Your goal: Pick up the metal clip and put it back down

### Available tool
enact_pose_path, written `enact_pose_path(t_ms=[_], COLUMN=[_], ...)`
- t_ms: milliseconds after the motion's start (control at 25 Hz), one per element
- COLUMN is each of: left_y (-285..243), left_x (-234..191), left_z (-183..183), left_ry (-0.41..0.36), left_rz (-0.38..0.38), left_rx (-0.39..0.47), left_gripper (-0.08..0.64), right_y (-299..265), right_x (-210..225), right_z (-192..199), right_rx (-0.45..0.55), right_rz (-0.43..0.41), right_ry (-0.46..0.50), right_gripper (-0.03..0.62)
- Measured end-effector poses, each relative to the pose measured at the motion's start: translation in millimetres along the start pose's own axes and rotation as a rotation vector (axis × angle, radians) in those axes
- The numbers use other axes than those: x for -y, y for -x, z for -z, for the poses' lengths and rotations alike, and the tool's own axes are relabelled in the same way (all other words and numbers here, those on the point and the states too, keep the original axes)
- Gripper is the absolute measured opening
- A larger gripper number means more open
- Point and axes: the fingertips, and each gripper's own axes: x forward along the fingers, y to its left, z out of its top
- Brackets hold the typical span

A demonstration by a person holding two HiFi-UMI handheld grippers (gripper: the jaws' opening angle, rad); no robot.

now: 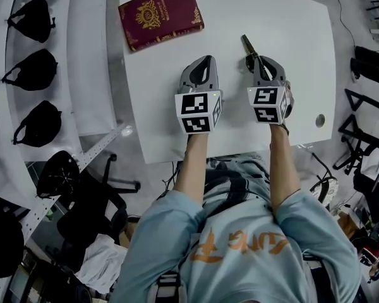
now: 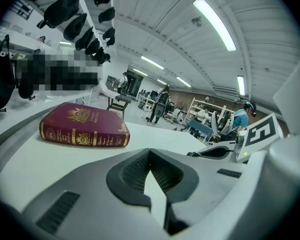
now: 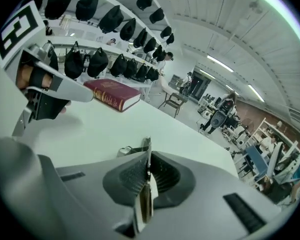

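Tabletop (image 1: pixel 290 30) clip (image 3: pixel 148 154): pinched, per right gripper view

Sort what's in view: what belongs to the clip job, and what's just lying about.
In the job:
- slim dark metal clip, pinched in the right tongs
- white table it goes back onto

Lying about:
- thick maroon book with gold print
- row of black caps on the side shelf
- left tongs, shut, empty

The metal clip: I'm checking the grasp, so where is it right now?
Head view, right side: the metal clip is pinched in the right gripper, poking past its tips over the white table, right of the red book.
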Motion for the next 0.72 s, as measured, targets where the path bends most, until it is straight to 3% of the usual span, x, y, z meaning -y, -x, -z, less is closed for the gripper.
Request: enact_pose_path(t_ms=[440, 720], left_y=[37, 49], left_x=[9, 35], left_z=[-17, -26], left_ry=[-0.084, -0.135], left_rz=[0.12, 0.226], left_rx=[0.028, 0.038], left_gripper=[0.021, 0.021], right_y=[54, 92], right_x=[-12, -4], right_z=[-6, -1], right_rx=[0.053, 0.067], right_rz=[0.083, 0.174], right_ry=[-0.26, -0.361], right_gripper=[0.029, 0.029])
